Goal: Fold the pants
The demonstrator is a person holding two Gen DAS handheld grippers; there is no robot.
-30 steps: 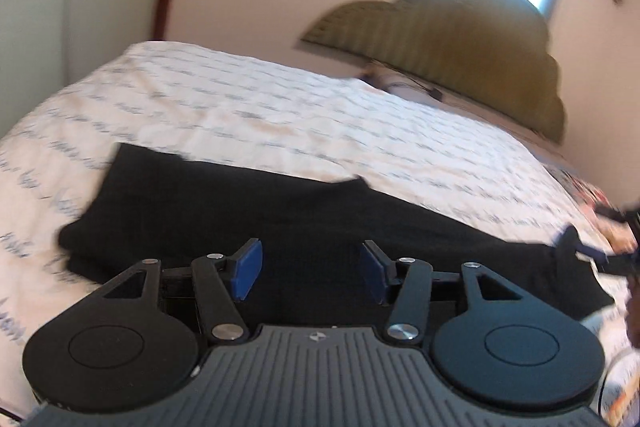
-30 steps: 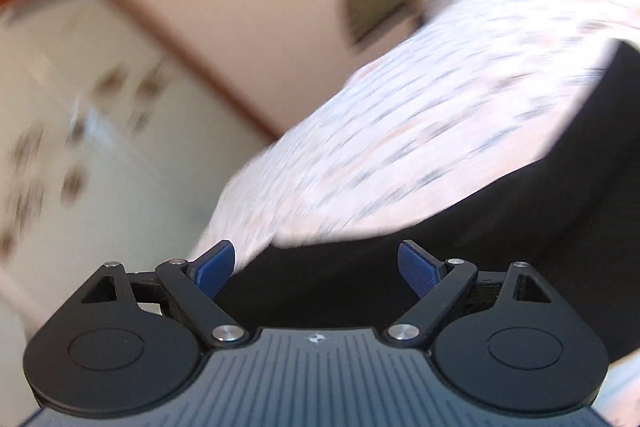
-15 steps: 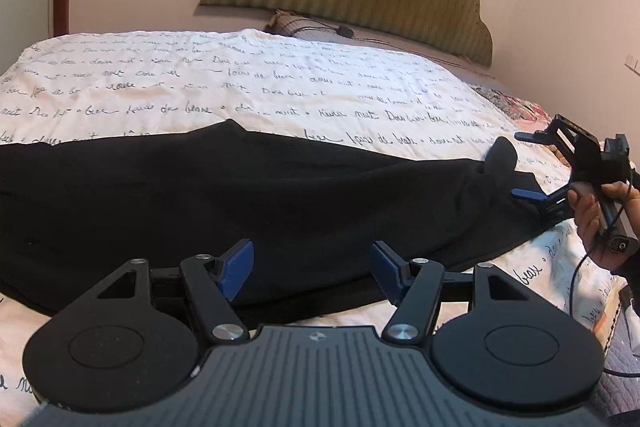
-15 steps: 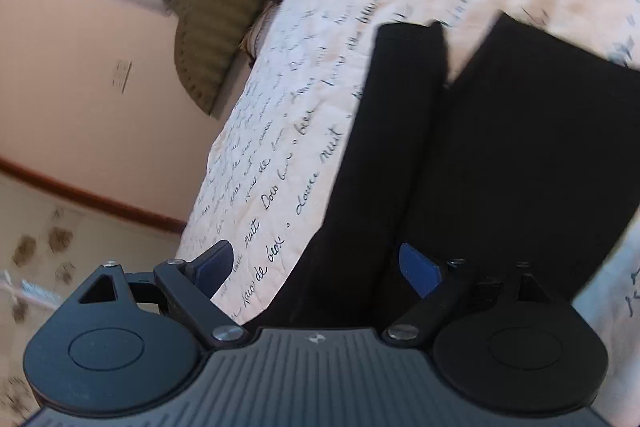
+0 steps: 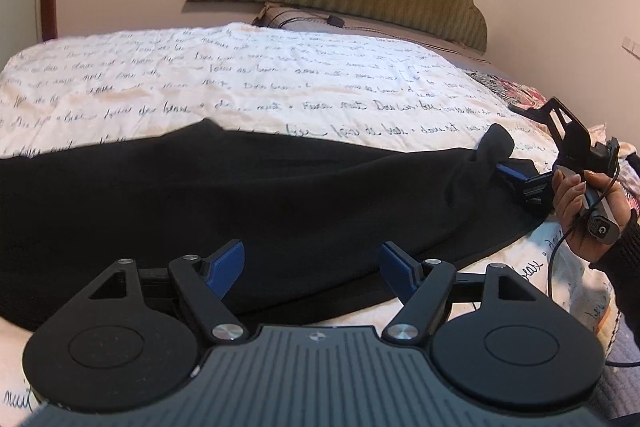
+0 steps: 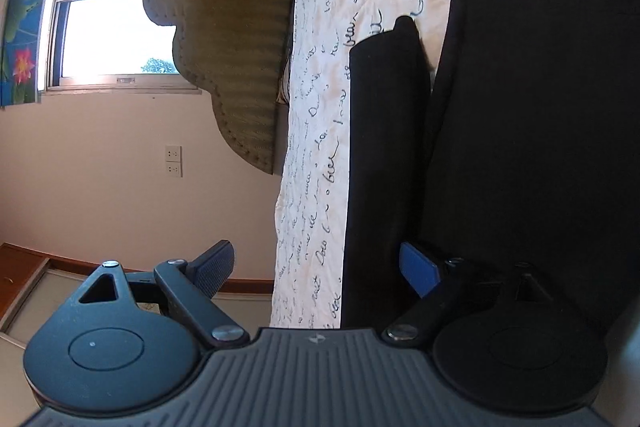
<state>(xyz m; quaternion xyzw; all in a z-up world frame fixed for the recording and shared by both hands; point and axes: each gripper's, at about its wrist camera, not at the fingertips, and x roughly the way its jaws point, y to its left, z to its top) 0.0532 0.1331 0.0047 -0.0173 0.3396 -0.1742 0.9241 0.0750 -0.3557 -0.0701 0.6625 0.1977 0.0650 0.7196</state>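
we have the black pants (image 5: 248, 203) spread on the bed (image 5: 280, 87), their long axis running crosswise in front of our left gripper (image 5: 311, 269), from its far left to its right. that gripper hangs over the near edge of the cloth, its jaws opening with nothing pinched between them. our right gripper (image 6: 316, 267) sits at the right-hand end of the pants, rolled on its side, jaws spread wide with a narrow strip of cloth standing between them; we cannot tell whether a pad touches it. seen from the left gripper, a bunched tip of fabric (image 5: 494, 147) rises just beyond the right gripper, so we judge the right hand nearer that end and the left nearer the middle.
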